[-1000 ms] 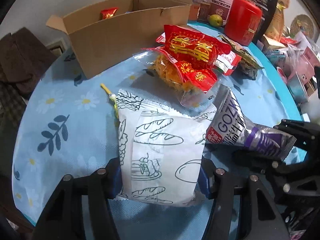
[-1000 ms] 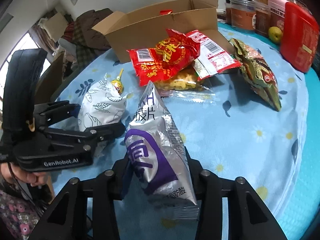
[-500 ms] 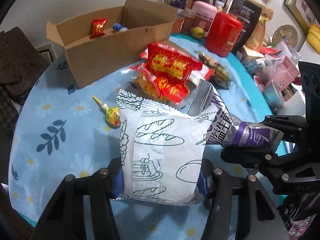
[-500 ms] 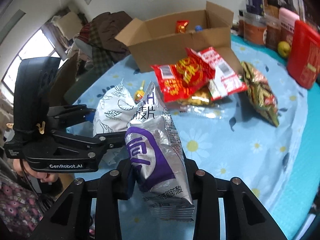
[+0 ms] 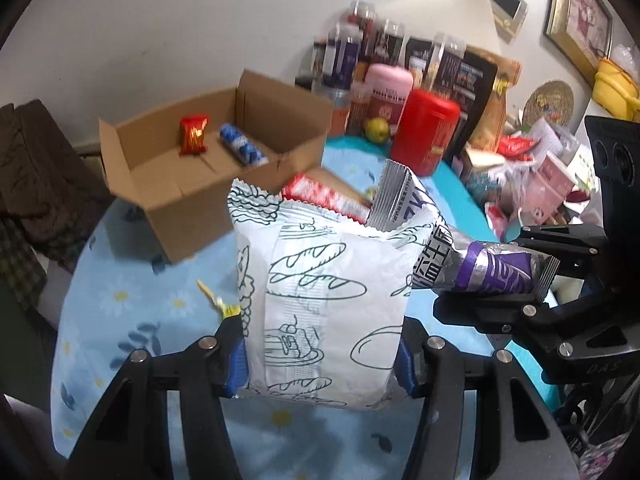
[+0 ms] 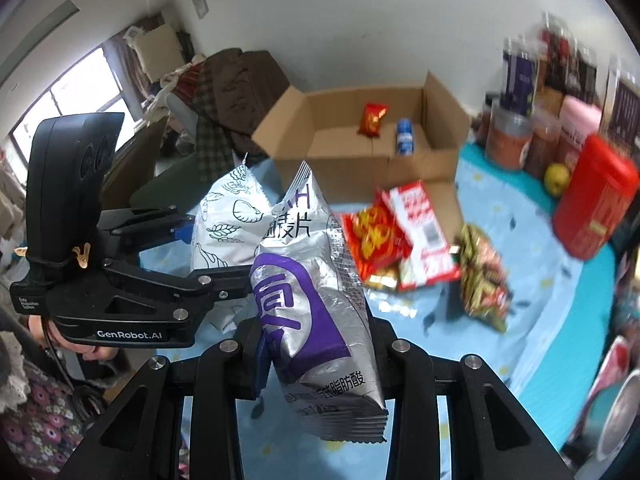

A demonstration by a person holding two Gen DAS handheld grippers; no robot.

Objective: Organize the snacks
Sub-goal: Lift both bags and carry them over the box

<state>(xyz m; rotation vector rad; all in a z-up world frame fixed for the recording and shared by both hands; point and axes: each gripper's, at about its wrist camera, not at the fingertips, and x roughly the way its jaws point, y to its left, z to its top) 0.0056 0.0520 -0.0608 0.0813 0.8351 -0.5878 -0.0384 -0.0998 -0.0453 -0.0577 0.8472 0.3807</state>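
My left gripper (image 5: 320, 356) is shut on a white bread-print snack bag (image 5: 324, 304) and holds it above the table. My right gripper (image 6: 316, 356) is shut on a silver and purple chip bag (image 6: 316, 300), also held in the air. The two bags touch side by side; the chip bag (image 5: 480, 268) shows to the right in the left wrist view, the white bag (image 6: 228, 220) to the left in the right wrist view. An open cardboard box (image 5: 200, 168) (image 6: 360, 148) stands beyond, holding a small red packet (image 5: 193, 135) and a blue packet (image 5: 242, 149).
Red snack packets (image 6: 400, 236) and a green-gold bag (image 6: 484, 276) lie on the blue flowered tablecloth (image 5: 132, 300). A yellow lollipop (image 5: 218, 300) lies near the white bag. A red canister (image 5: 424, 132), jars and bottles crowd the back right. Clothes (image 6: 236, 92) pile beyond the table.
Both grippers have risen with their bags, well above the table, and the view now looks down into the cardboard box. The bags stay pressed together.
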